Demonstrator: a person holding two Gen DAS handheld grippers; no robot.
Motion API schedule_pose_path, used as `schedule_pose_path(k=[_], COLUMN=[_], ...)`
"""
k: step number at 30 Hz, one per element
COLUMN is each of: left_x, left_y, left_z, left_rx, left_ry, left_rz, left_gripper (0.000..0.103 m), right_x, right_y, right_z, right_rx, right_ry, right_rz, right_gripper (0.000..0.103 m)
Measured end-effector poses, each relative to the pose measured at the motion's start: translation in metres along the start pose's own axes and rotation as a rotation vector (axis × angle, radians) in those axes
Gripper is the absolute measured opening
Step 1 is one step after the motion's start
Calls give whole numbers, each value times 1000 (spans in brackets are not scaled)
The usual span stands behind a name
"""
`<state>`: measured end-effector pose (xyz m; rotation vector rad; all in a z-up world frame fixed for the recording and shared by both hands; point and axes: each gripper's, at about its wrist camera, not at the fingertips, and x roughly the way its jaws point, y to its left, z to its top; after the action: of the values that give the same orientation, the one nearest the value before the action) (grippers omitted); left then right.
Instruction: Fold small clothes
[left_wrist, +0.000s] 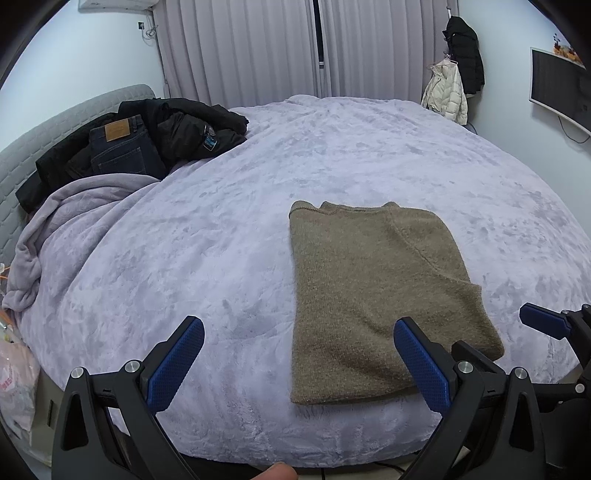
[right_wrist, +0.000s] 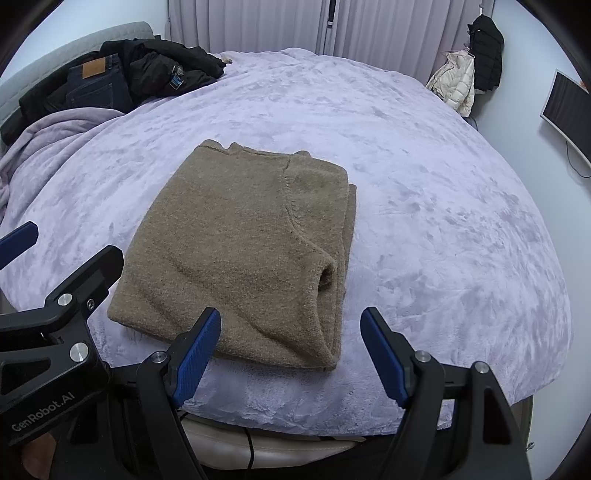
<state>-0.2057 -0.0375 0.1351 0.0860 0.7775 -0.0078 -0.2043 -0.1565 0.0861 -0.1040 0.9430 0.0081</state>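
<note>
**Asker:** While both grippers hung over the near edge of the bed, where was the garment?

**Describer:** A brown knit sweater (right_wrist: 236, 254), folded into a neat rectangle, lay flat on the lilac plush blanket (right_wrist: 424, 177), at the centre of the right wrist view and toward three o'clock in the left one.

**Asker:** And the claws?

**Describer:** The left gripper (left_wrist: 299, 358) had its blue pads spread wide, gripping nothing. The right gripper (right_wrist: 290, 350) was likewise spread apart and empty, above the sweater's near edge.

**Asker:** Anything else?

**Describer:** Folded jeans (left_wrist: 123, 147) and a black jacket (left_wrist: 192, 129) sat at ten o'clock.
</note>
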Motion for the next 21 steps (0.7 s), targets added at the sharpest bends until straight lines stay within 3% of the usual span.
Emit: schedule_pose_path(k=[21], left_x=[-1], left_y=[1], left_z=[1], left_rx=[-6], left_ry=[29], left_rz=[-48], left_gripper=[103], right_x=[-5], right_y=[6], right_z=[0], right_rx=[-10], right_ry=[-9], right_rz=[2], right_gripper=[81])
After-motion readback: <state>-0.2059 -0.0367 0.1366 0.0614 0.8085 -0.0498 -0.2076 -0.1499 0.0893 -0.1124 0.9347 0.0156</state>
